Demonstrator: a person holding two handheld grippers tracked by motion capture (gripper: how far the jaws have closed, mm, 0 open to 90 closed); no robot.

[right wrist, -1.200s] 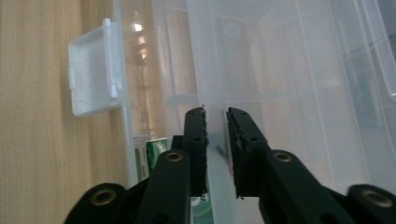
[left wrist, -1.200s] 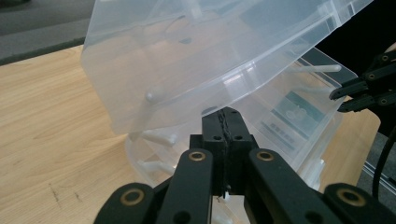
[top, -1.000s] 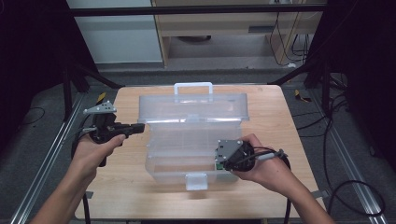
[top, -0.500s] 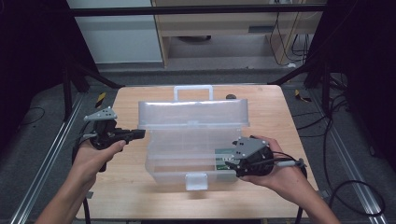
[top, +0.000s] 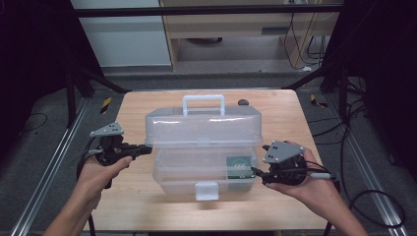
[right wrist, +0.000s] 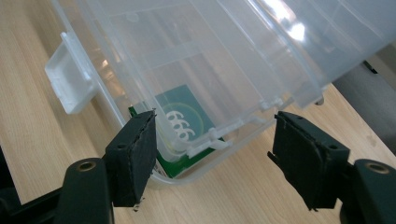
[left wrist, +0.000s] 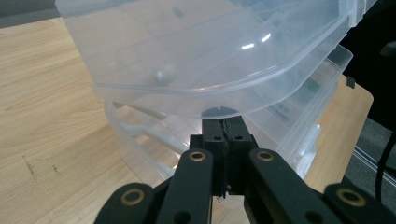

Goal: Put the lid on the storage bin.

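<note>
Box (top: 204, 147): clear plastic, centre of table (top: 147, 206), lid (top: 202, 125) raised, green packet (top: 239, 166) inside at 4 o'clock | Left gripper (top: 146, 149): at box's 9 o'clock, jaws closed together, tips under the lid edge | Right gripper (top: 255, 173): at 4 o'clock corner, jaws just opening, pads straddling the box wall, not pressing.

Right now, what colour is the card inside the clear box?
Green, with white marks on it; the card shows best in the right gripper view.
</note>
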